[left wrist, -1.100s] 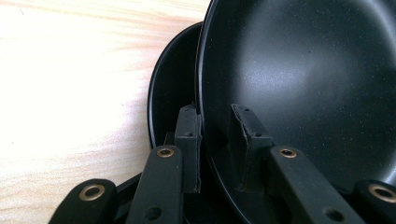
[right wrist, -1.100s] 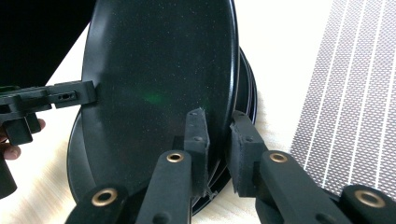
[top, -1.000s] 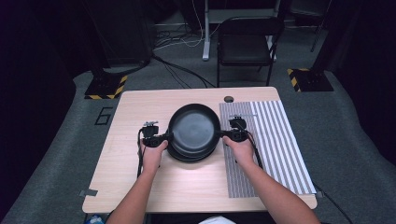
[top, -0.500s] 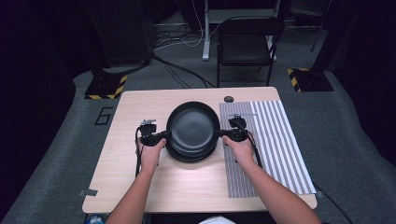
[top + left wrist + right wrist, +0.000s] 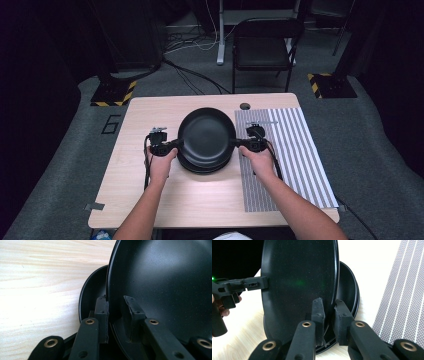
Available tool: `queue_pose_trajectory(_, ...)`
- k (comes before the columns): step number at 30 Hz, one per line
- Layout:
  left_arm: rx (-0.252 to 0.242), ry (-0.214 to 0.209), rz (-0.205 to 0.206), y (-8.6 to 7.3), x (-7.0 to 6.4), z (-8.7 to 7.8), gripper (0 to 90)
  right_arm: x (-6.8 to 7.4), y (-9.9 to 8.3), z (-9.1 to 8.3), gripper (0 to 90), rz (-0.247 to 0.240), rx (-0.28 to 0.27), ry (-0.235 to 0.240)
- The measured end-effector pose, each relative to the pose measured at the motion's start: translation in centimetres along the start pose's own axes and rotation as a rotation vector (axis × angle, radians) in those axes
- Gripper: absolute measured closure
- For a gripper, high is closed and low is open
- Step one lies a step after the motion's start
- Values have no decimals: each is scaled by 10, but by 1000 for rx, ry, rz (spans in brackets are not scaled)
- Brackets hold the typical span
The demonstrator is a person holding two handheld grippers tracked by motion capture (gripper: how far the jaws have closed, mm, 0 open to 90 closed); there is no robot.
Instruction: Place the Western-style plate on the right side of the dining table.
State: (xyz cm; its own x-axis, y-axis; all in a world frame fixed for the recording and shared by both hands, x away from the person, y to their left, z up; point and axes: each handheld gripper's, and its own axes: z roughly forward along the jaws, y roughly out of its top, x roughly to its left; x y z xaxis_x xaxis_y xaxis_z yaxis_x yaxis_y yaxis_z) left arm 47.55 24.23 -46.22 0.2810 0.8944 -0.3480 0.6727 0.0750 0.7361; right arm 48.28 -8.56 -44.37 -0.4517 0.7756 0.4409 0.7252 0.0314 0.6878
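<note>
A black plate (image 5: 206,135) hangs level just above a stack of like black plates (image 5: 204,168) at the middle of the wooden table (image 5: 135,185). My left gripper (image 5: 176,145) is shut on its left rim and my right gripper (image 5: 237,144) on its right rim. The left gripper view has my left gripper (image 5: 117,308) pinching the plate (image 5: 170,277) at its edge, a lower plate (image 5: 90,293) beneath. In the right gripper view my right gripper (image 5: 329,308) clamps the plate (image 5: 299,277) above the stack (image 5: 349,287), and the left gripper (image 5: 263,283) grips the far rim.
A grey striped mat (image 5: 292,150) covers the table's right part, right of the stack (image 5: 404,285). A round cable hole (image 5: 244,106) sits near the far edge. A black chair (image 5: 262,50) and floor cables lie beyond the table.
The held plate has risen slightly off the stack, both grippers moving up with it. Both grips are unchanged.
</note>
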Motion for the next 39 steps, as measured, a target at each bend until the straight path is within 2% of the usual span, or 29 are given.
queue_pose_trajectory(10,32,-9,26,-2,-13,2,745,-3,-2,-17,815,-34,-13,-9)
queue_pose_trajectory(22,33,-5,69,5,-31,1,746,-9,-1,-34,830,-14,-59,0)
queue_pose_trajectory(29,39,-18,73,4,-37,4,748,-13,-1,-41,835,-16,-72,-6)
queue_pose_trajectory(39,29,-29,78,6,-44,3,752,-18,-2,-48,840,16,-81,-1)
